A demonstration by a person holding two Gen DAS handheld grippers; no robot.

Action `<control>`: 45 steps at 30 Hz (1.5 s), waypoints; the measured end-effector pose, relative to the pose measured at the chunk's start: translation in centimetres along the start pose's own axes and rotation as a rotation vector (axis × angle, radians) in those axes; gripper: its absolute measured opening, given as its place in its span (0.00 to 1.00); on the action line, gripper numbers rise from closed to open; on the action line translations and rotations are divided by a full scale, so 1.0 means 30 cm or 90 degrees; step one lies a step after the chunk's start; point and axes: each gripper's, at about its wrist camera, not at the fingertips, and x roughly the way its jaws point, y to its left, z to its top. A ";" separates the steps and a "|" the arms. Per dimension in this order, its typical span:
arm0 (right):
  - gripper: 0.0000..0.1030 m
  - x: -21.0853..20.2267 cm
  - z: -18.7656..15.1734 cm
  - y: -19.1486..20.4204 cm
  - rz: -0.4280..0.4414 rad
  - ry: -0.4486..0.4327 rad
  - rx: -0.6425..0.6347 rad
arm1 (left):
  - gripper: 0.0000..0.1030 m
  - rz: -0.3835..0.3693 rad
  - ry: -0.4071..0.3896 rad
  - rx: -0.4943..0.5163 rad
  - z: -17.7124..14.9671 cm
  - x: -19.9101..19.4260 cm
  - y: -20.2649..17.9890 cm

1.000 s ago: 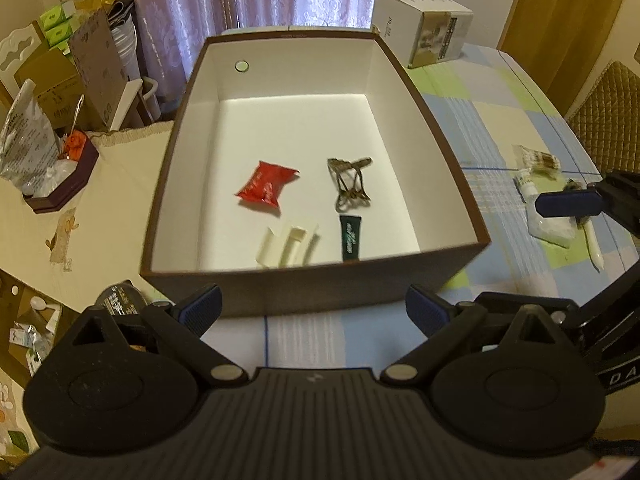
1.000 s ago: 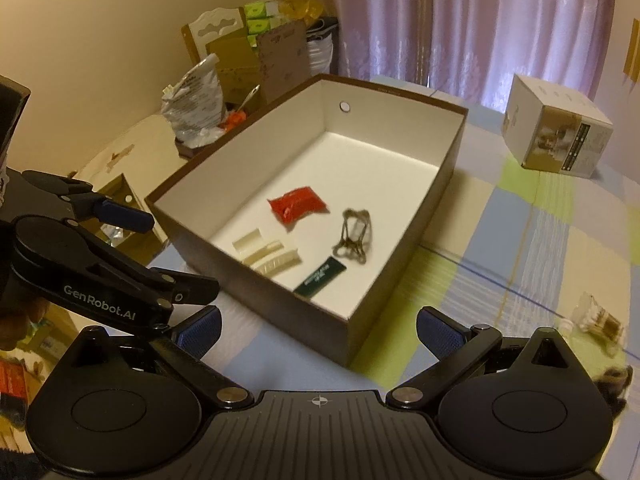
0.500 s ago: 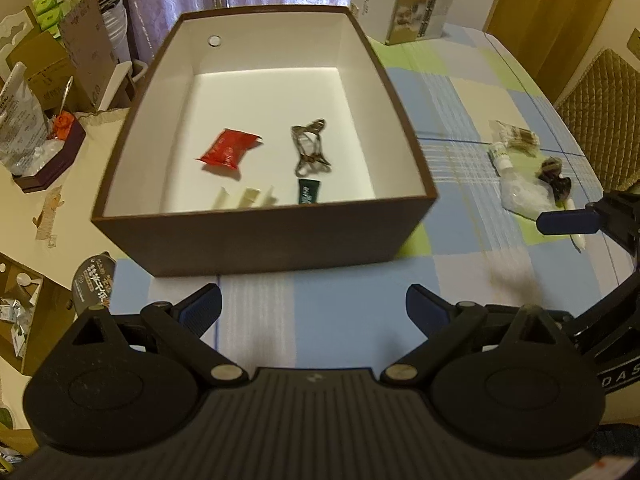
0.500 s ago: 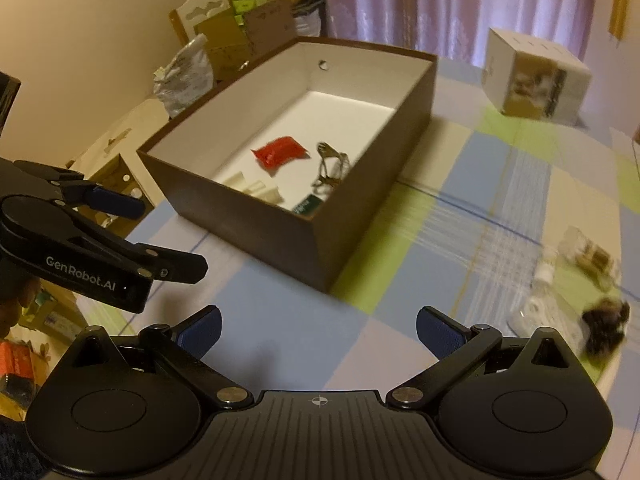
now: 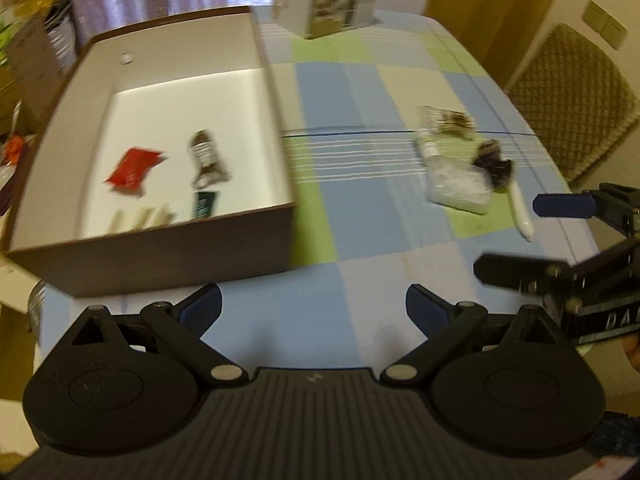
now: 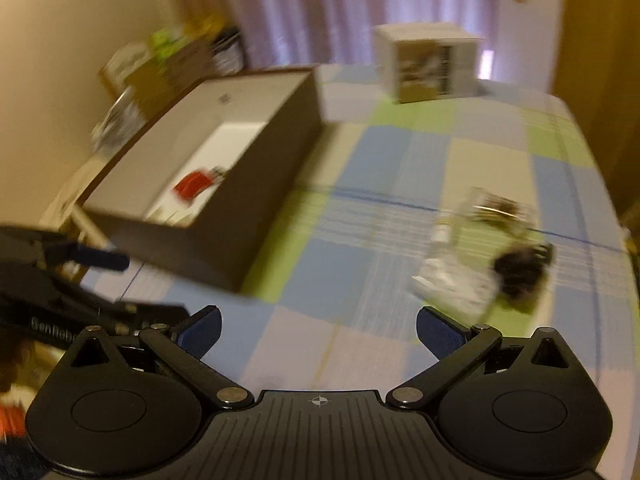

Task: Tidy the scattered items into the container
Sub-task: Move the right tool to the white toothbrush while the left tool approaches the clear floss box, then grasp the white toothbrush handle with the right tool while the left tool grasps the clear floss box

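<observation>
Over the last second both views have swung right, away from the brown cardboard box with a white interior (image 5: 160, 152) and toward the small pile of loose items (image 5: 464, 176) left on the checked blue-and-green cloth of the desk (image 5: 360, 92). That reads as a turn from dropping off to the next pickup.

The left gripper (image 5: 313, 308) and the right gripper (image 6: 318, 330) both have their blue-padded fingers spread wide with nothing between them. The box sits at the left of the desk; the pile lies well apart from it, to the right.

The left wrist view looks down into the box and shows what is already stowed: a red sachet (image 5: 134, 166), a dark green sachet (image 5: 205, 204), a brownish clip-like thing and some pale sticks. It also shows a white pen-like stick (image 5: 520, 210) at the pile's near edge. The right wrist view, heavily blurred, shows the pile nearer, with a dark clump (image 6: 520, 268) beside a clear packet (image 6: 456, 284), but only the red sachet inside the box.
</observation>
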 end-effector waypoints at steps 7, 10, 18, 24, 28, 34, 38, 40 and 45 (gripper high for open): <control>0.98 -0.077 -0.019 -0.186 -0.069 -0.021 0.090 | 0.94 -0.039 0.003 0.058 0.064 0.072 -0.150; 0.98 -0.098 -0.028 -0.252 -0.093 -0.018 0.102 | 0.94 -0.051 0.005 0.079 0.092 0.112 -0.212; 0.98 -0.061 -0.087 -0.424 -0.173 -0.005 0.111 | 0.94 -0.069 0.000 0.113 0.140 0.231 -0.320; 0.70 0.009 -0.130 -0.527 -0.187 0.024 0.135 | 0.93 -0.072 0.006 0.123 0.163 0.325 -0.367; 0.57 0.046 -0.129 -0.562 -0.167 0.022 0.141 | 0.92 -0.082 -0.003 0.137 0.189 0.375 -0.410; 0.40 0.119 -0.108 -0.600 -0.135 0.022 0.133 | 0.92 -0.087 -0.007 0.161 0.228 0.449 -0.466; 0.33 0.164 -0.104 -0.621 -0.133 0.030 0.126 | 0.92 -0.086 -0.004 0.163 0.250 0.480 -0.471; 0.24 0.180 -0.107 -0.629 -0.141 0.038 0.125 | 0.92 -0.084 -0.001 0.165 0.261 0.496 -0.474; 0.21 0.174 -0.117 -0.659 -0.193 0.041 0.137 | 0.91 -0.082 -0.004 0.180 0.284 0.528 -0.496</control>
